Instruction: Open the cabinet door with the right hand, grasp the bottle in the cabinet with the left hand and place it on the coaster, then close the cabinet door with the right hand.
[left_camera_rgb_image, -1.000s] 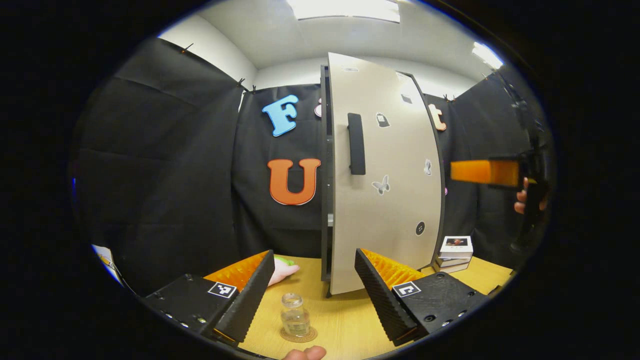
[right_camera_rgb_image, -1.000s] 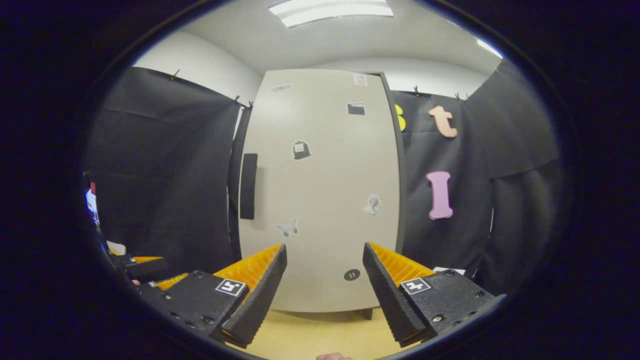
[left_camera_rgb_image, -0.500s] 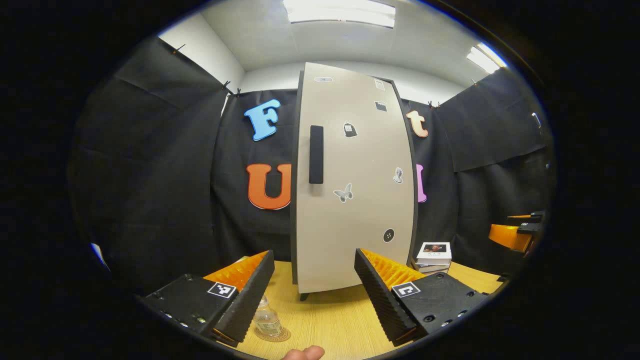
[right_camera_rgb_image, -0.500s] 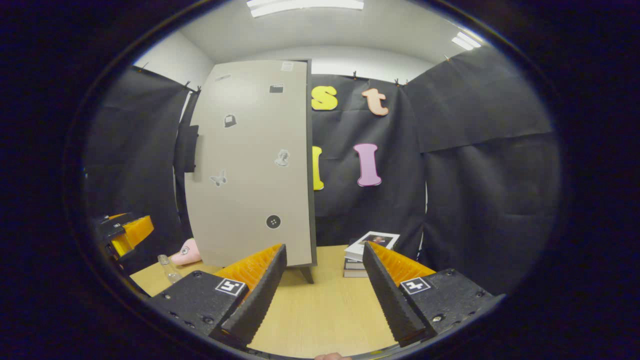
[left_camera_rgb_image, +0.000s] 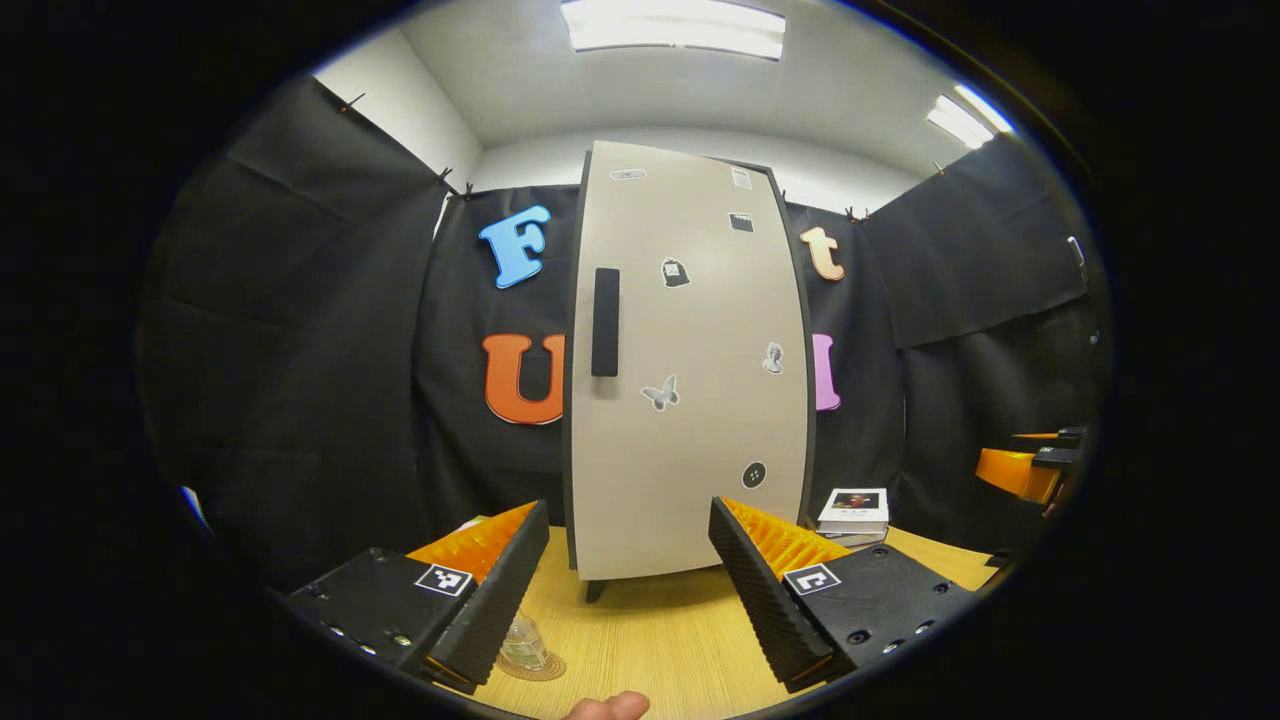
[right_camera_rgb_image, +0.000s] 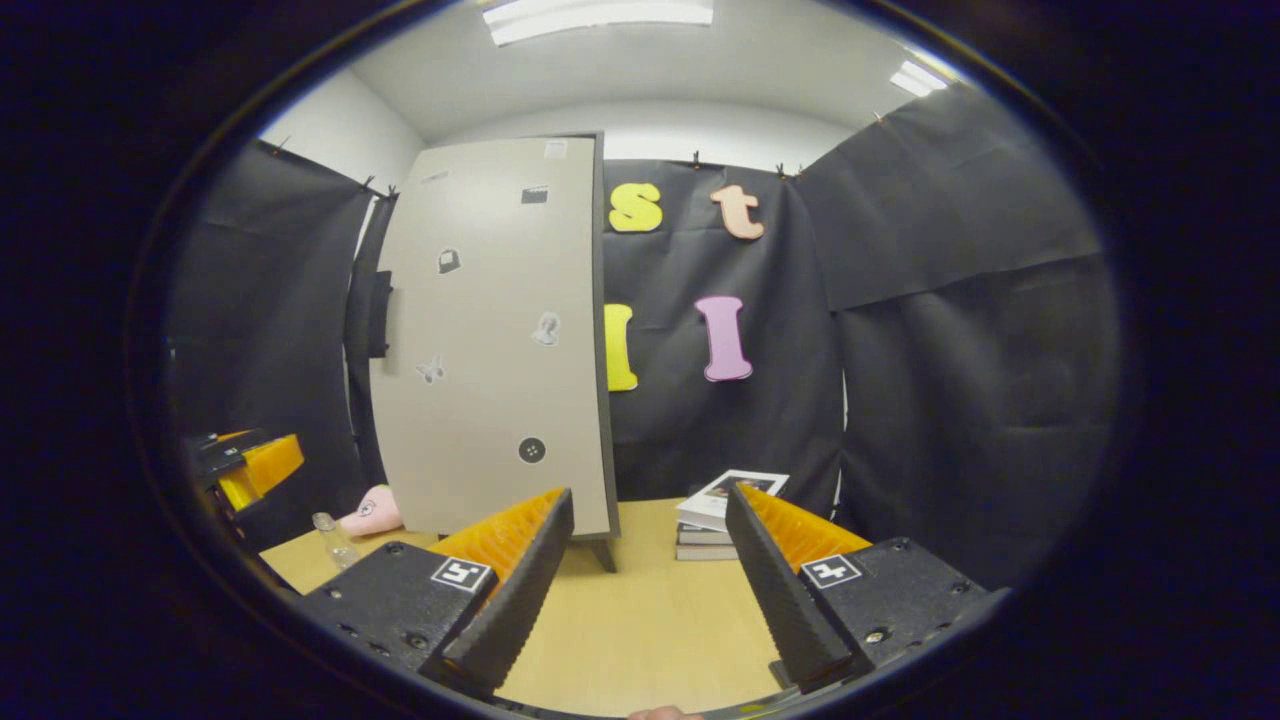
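We are holding the left gripper (left_camera_rgb_image: 620, 570) and the right gripper (right_camera_rgb_image: 650, 570) spread wide and empty, well back from the cabinet door (left_camera_rgb_image: 690, 380), which looks closed. The bottle (left_camera_rgb_image: 523, 645) is standing on the coaster (left_camera_rgb_image: 535, 668) on the table (left_camera_rgb_image: 650, 640). All that is left, we judge, is easing clear without nudging the bottle. A second ago the door was standing ajar; now it is sitting flush.

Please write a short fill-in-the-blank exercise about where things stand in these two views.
1. The cabinet door is ____.
2. The glass bottle stands on the ____.
3. The stack of books lies on the ____.
4. Both the left gripper and the right gripper are ____.

Missing words: shut; coaster; table; open
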